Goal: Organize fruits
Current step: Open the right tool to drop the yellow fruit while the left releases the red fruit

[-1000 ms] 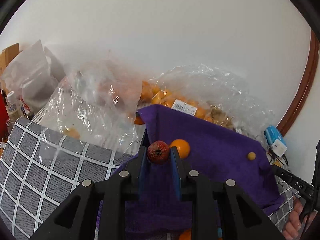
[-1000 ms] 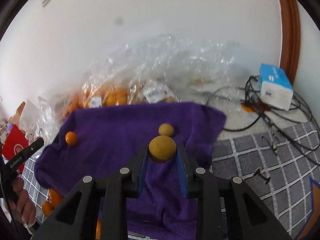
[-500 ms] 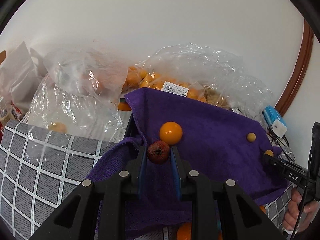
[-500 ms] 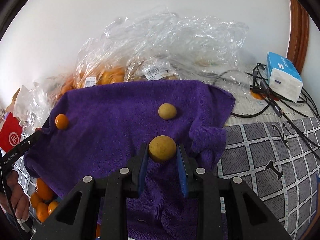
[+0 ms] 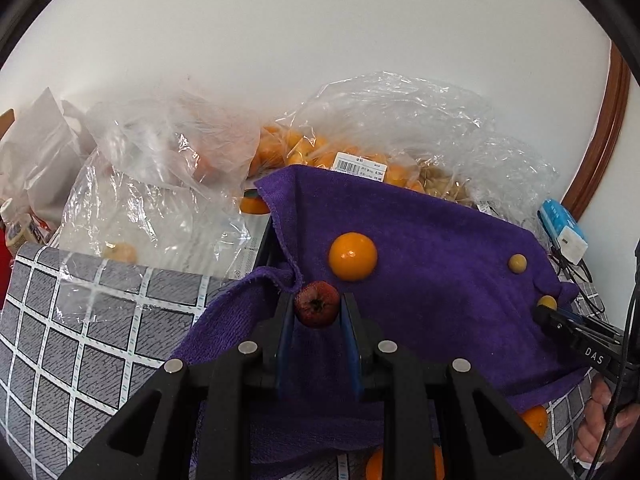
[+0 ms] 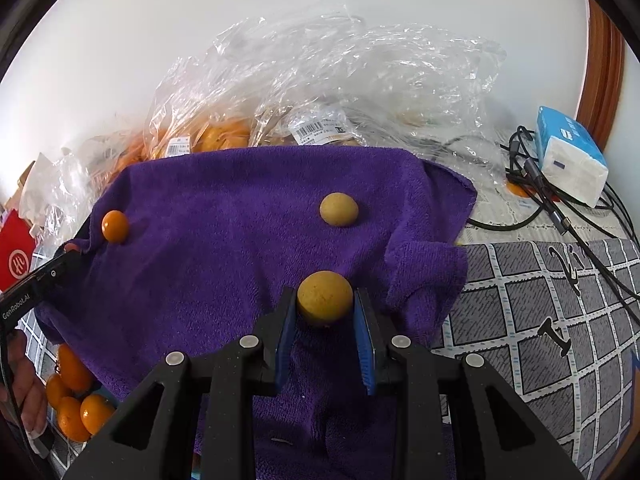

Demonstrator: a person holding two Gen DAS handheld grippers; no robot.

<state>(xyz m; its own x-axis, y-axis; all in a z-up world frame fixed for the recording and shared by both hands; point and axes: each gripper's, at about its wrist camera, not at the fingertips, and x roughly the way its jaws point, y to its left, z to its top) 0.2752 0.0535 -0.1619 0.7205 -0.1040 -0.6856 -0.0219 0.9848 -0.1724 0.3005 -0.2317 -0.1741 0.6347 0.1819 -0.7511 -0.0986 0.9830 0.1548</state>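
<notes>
My left gripper (image 5: pixel 317 312) is shut on a small dark red fruit (image 5: pixel 316 309), just above the near left part of a purple towel (image 5: pixel 432 280). An orange round fruit (image 5: pixel 352 256) lies on the towel just beyond it. My right gripper (image 6: pixel 325 308) is shut on a yellow-brown round fruit (image 6: pixel 325 298) over the towel (image 6: pixel 224 248), right of its middle. A second yellow-brown fruit (image 6: pixel 339 209) rests on the towel beyond it, and the orange fruit (image 6: pixel 115 226) lies at the towel's left. The right gripper's tips (image 5: pixel 545 312) show in the left wrist view.
Clear plastic bags of orange fruit (image 5: pixel 320 152) and pale fruit (image 6: pixel 320 132) lie behind the towel against a white wall. Several loose oranges (image 6: pixel 76 400) sit at the towel's near left edge. A tissue pack (image 6: pixel 570 156) and black cables (image 6: pixel 560 208) lie at right on a checked cloth (image 6: pixel 540 300).
Both grippers have come lower and nearer to the towel, each keeping its fruit. The towel and the fruits on it look larger and closer in both views.
</notes>
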